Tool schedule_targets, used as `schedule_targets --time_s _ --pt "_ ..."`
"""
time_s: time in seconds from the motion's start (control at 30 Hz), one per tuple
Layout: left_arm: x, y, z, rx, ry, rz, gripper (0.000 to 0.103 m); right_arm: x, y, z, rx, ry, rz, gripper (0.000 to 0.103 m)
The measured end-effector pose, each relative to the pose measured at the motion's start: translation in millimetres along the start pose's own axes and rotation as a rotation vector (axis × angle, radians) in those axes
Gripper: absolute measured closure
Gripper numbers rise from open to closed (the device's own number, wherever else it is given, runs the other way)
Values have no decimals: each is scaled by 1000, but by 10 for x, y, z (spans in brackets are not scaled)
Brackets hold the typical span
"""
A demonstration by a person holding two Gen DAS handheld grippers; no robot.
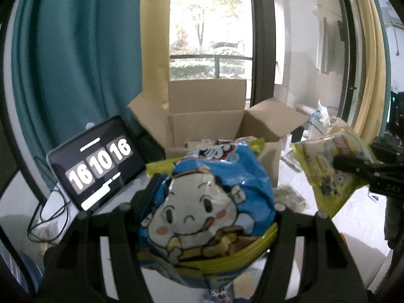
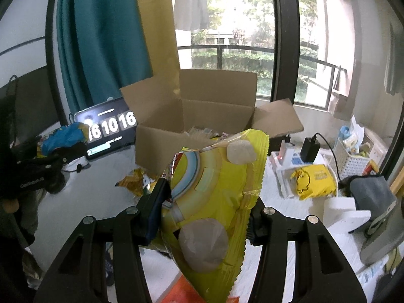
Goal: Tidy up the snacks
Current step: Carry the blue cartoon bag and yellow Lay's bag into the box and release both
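Note:
My left gripper is shut on a puffy blue snack bag with a cartoon face, held up in front of an open cardboard box. In the right wrist view my right gripper is shut on a yellow snack bag with round rice crackers printed on it, also raised before the cardboard box. Several wrapped snacks lie inside the box. The yellow snack bag and right gripper show at the right of the left wrist view; the blue snack bag shows far left in the right wrist view.
A tablet showing a clock leans left of the box on the white table. A gold wrapper lies before the box. At right are a yellow packet, a charger, a white basket and a grey cloth.

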State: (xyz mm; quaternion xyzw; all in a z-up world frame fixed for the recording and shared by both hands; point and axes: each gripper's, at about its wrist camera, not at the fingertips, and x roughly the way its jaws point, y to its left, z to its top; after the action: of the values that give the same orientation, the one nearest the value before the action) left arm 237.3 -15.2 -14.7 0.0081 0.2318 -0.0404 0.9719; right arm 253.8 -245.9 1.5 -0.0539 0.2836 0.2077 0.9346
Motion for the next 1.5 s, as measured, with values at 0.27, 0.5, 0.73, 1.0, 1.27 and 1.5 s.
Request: schedule_targets --time_s 0.27,0.5,0.73,1.0,1.27,1.5 --pt "170 -25 258 34 -50 -22 39 157 -107 226 -6 -25 -20 48" --pt "336 -38 480 55 -89 -52 39 318 -194 414 -14 -43 -31 48" --pt "582 -17 684 59 -118 -63 39 494 -237 621 -25 -69 -43 48" --pt "938 -10 838 66 -115 -72 39 734 -238 834 -41 -90 -43 48" --pt "1378 7 974 53 -95 -84 38 1078 -328 996 -45 -87 -48 48" --pt "1758 46 1030 43 -57 -91 38 1410 -464 1102 -39 -75 -56 48"
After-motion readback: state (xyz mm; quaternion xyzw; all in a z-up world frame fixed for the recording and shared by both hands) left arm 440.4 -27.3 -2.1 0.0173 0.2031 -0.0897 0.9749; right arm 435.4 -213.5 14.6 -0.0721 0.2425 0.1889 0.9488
